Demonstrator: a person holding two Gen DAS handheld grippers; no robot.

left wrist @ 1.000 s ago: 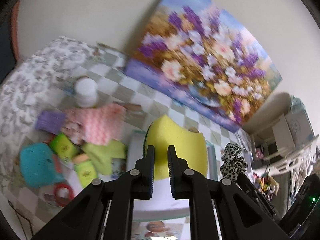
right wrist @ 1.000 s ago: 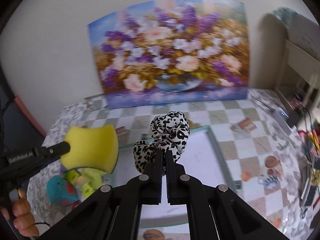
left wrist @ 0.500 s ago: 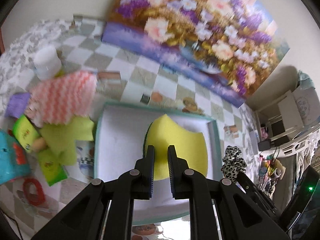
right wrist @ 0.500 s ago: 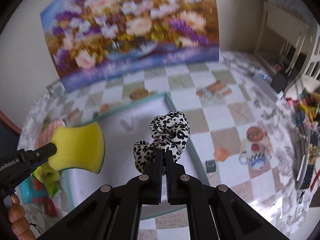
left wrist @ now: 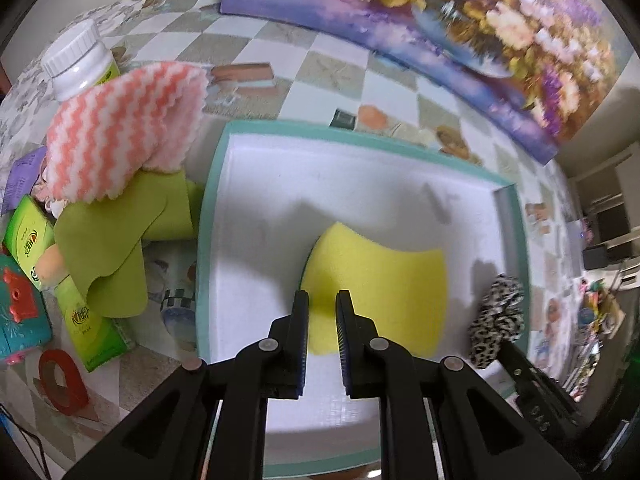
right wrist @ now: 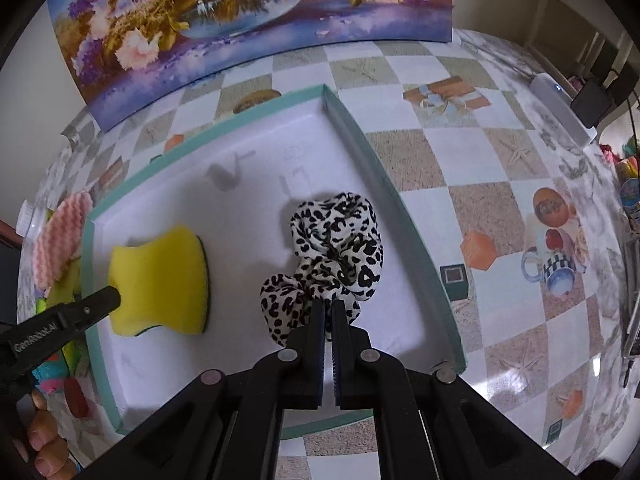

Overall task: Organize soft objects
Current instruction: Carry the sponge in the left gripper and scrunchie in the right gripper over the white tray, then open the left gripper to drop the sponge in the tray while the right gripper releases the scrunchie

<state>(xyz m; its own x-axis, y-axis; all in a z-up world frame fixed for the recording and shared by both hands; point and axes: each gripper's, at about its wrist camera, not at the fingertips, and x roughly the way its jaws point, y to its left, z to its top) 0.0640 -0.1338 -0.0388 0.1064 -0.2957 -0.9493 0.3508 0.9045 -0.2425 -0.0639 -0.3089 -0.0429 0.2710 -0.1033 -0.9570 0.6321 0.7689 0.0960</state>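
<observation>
"GenRobot.AI" is printed on the left gripper [right wrist: 114, 300], which is clamped on a yellow sponge [left wrist: 384, 280]. The right gripper [right wrist: 328, 312] pinches a leopard-print scrunchie [right wrist: 336, 248] over the white tray [right wrist: 416, 240].

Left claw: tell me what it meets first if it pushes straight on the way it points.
Probably the white floor of the tray: the left claw grips the yellow sponge over it. Depth is unclear.
</observation>
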